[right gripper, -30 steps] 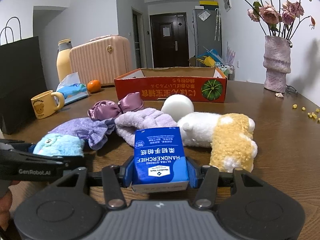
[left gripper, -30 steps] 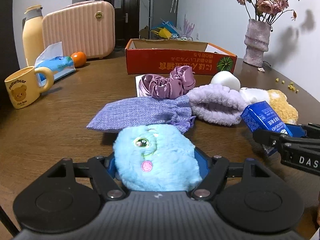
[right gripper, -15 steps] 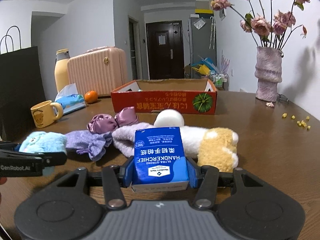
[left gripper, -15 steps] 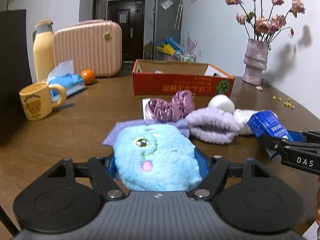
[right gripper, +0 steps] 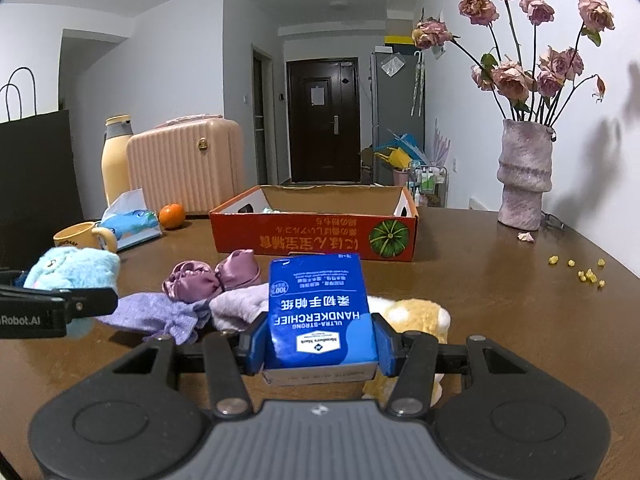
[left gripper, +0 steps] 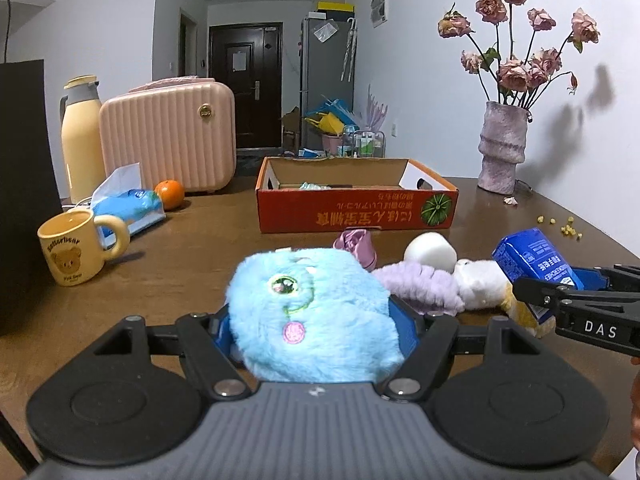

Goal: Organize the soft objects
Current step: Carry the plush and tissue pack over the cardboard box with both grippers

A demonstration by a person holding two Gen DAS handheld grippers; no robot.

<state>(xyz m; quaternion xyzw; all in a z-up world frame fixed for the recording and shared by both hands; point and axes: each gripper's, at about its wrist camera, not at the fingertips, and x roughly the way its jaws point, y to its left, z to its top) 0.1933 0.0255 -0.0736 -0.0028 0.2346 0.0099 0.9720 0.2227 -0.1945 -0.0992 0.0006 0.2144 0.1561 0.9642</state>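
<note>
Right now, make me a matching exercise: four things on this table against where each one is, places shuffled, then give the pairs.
Things:
1. blue plush toy
2. handkerchief pack
3. orange
4. vase of dried roses

Places:
A. at the far right of the table
B. gripped in the right claw
C. beside the tissue pack, in front of the pink case
D. gripped in the left claw

Pairs: 1-D, 2-B, 3-C, 4-A

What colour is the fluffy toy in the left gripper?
Light blue fluffy toy, with a green eye and pink cheek spot; the left wrist view shows it best.
</note>
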